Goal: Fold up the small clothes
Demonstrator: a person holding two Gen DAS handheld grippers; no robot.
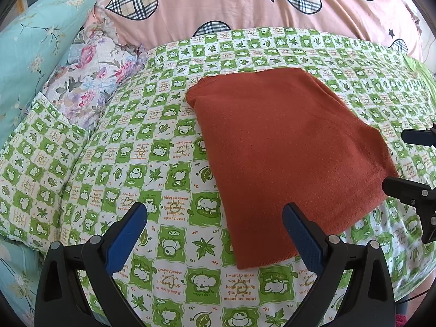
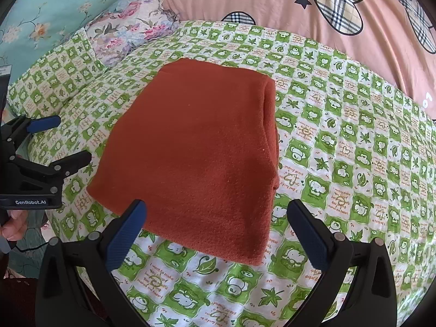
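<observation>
A rust-orange knitted garment (image 1: 283, 147) (image 2: 196, 150) lies folded into a flat rectangle on the green-and-white checked sheet (image 1: 152, 163) (image 2: 340, 150). My left gripper (image 1: 215, 212) hovers open over the sheet at the garment's near-left corner, holding nothing. My right gripper (image 2: 218, 209) is open above the garment's near edge, also holding nothing. The right gripper (image 1: 395, 160) shows at the right edge of the left wrist view, beside the garment. The left gripper (image 2: 70, 141) shows at the left edge of the right wrist view, with a hand (image 2: 13, 226) below it.
A pink quilt with plaid hearts (image 1: 245, 2) (image 2: 313, 5) is bunched along the far side. A teal floral pillow (image 1: 30, 49) (image 2: 54, 8) and a purple floral pillow (image 1: 92, 81) (image 2: 130, 27) sit at the far left. A checked pillow (image 1: 35, 169) lies left.
</observation>
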